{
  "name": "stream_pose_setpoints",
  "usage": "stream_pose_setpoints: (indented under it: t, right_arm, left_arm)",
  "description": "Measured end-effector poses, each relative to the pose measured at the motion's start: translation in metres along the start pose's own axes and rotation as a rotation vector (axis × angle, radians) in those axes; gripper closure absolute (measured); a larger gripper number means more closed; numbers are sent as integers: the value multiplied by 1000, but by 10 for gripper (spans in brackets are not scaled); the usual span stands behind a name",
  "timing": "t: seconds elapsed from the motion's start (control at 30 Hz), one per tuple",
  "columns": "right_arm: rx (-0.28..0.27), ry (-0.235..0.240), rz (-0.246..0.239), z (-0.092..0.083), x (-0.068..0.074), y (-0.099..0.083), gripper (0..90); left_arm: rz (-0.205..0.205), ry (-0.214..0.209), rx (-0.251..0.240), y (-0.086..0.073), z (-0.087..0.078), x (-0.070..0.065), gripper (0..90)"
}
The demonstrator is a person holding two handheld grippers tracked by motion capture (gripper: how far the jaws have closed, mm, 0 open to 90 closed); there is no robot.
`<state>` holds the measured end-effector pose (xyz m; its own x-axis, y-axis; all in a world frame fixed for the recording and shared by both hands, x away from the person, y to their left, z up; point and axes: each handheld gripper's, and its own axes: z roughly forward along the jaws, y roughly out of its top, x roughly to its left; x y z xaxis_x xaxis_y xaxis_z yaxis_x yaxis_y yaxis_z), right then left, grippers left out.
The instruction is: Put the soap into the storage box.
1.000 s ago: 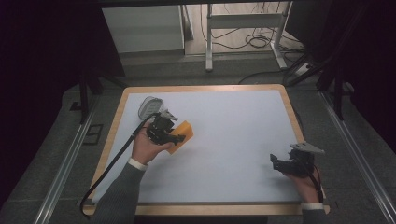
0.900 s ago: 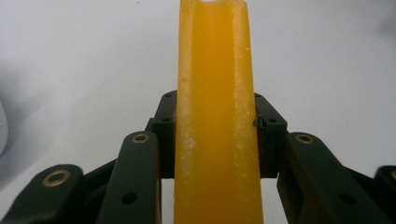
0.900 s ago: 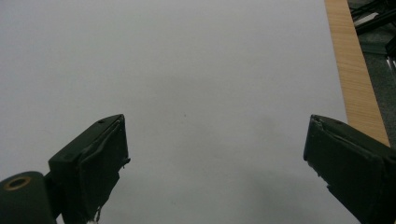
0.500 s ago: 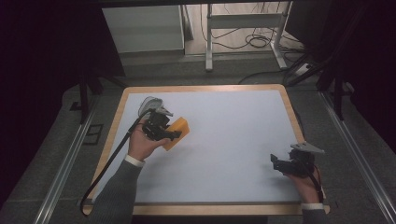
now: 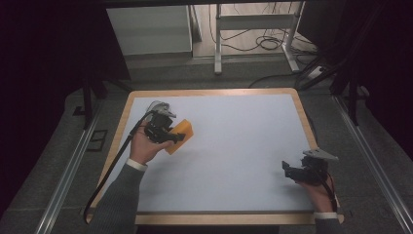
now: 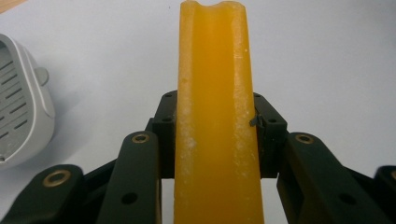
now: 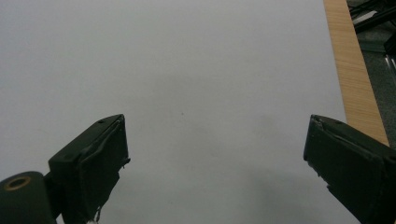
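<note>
Surface: pale bench point(image 5: 234, 161) with wooden rim, dark room beyond.
Orange block point(image 5: 178, 135): at bench's left, clamped in left tool point(image 5: 163, 132); since a second ago, carried slightly nearer, away from grey slotted dish point(image 6: 18, 100).
Meaning: likely mid-transfer.
Right tool point(image 5: 302, 171): wide, empty, near right.

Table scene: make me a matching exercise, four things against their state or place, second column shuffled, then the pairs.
Things:
1. left gripper
2. right gripper
3. orange block
4. grey slotted dish

States or places:
A. lying on the white table top, beside the held block
B. jaws spread, nothing between them
C. clamped edge-on between two black jaws
D. shut on something

Pairs: 1-D, 2-B, 3-C, 4-A
</note>
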<state>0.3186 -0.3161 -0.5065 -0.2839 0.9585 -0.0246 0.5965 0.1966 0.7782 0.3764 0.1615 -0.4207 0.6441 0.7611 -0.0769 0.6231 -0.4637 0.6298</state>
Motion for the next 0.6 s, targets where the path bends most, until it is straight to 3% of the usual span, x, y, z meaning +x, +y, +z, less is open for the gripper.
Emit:
stream_pose_setpoints:
  t: [0.6]
  right_arm:
    - [5, -1, 4, 1, -2, -1, 65]
  left_arm:
    - [-32, 21, -1, 2, -5, 15, 616]
